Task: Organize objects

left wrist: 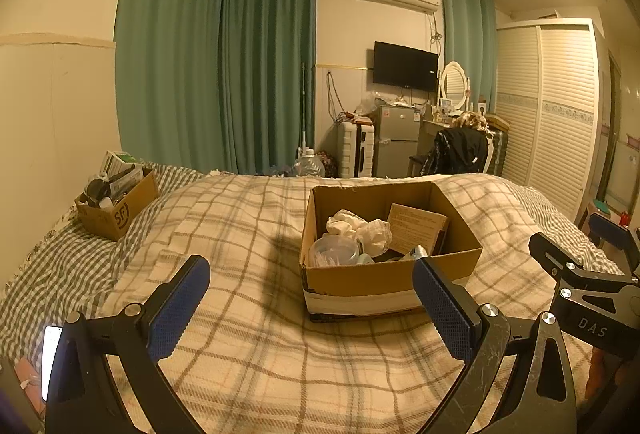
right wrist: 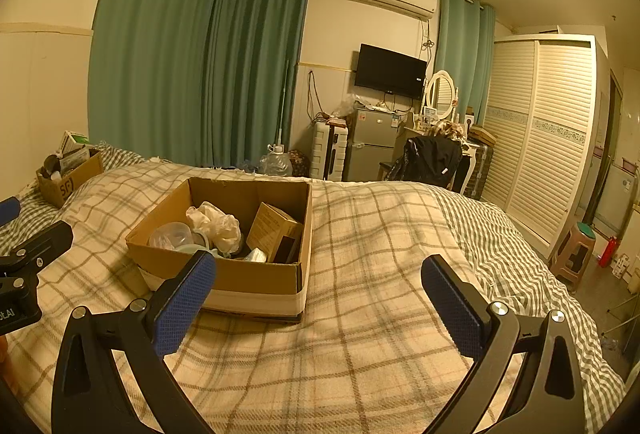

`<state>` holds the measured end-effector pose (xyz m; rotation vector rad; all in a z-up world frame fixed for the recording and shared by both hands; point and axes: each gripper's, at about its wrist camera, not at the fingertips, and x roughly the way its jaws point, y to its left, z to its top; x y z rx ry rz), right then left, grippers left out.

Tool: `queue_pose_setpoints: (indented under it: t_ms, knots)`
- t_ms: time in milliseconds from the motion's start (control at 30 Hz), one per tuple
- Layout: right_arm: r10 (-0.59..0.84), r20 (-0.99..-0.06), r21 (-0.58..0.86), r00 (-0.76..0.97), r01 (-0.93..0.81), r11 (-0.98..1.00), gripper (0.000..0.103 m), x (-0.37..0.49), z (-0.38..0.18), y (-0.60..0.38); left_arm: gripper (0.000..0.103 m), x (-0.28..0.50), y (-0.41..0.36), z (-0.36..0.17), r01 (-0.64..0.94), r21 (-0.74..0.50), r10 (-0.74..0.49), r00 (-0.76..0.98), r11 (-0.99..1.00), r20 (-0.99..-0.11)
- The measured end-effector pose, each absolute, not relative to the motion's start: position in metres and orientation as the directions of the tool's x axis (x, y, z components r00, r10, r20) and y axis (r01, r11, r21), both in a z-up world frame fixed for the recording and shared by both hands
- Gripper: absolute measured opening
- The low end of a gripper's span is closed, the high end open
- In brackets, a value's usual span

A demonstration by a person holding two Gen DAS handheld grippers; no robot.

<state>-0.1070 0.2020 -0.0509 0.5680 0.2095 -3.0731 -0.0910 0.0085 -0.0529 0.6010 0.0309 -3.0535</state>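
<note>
Home bedroom: plaid-blanketed bed (right wrist: 360,234), louvred wardrobe (right wrist: 540,137), vanity mirror (right wrist: 441,94), wall TV (right wrist: 390,71) (plus mini fridge (right wrist: 370,143)).

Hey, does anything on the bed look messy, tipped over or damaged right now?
Nothing is spilled or tipped. The open cardboard box sits flat on the plaid blanket, its contents a loose jumble: crumpled white plastic bag, clear lid, small brown carton leaning tilted. The SF box at the far corner looks overfilled.
</note>
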Motion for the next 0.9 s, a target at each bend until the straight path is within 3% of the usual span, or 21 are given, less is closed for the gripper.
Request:
queue_pose_setpoints:
  t_ms: [900]
  knots:
    - [0.017,-0.364,-0.132,-0.931,0.033,-0.991,0.103,-0.1073,-0.0541,0.2009,0.103,-0.0927,0.0137,-0.0548,0.027,0.016,-0.031,-0.923,-0.999,-0.384]
